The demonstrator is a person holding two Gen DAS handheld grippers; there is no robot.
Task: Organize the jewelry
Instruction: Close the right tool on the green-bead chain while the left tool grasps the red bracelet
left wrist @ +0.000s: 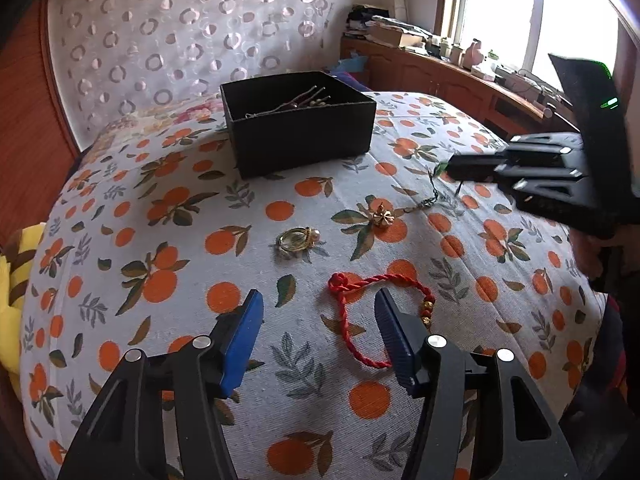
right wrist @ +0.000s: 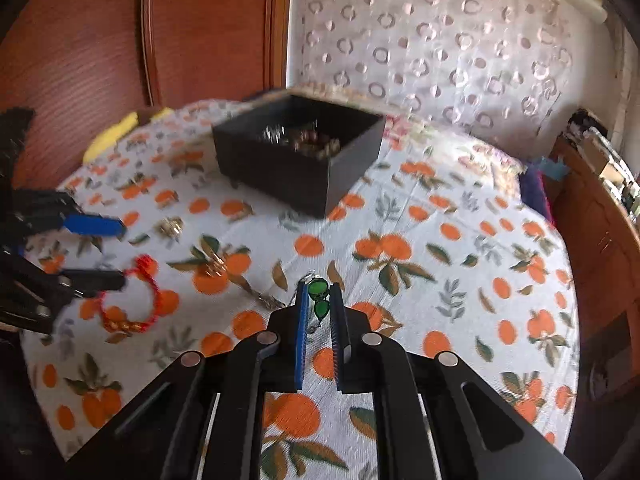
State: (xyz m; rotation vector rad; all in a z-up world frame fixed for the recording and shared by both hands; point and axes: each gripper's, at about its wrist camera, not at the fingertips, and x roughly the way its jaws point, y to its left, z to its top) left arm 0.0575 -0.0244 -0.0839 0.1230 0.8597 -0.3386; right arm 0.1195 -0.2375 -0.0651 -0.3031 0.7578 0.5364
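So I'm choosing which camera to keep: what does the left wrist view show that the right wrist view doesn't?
Only the left wrist view: the window, and the bracelet's chain trailing from the right gripper.
Only the right wrist view: the green beads pinched in the shut right gripper.
Both: the black box, red cord bracelet, gold ring and open left gripper.

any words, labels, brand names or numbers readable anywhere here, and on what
None can be read.
Black box: no label shows.
Both grippers, left gripper and right gripper: no markings.
Clutter on the window ledge: any print is too small and blurred to read.
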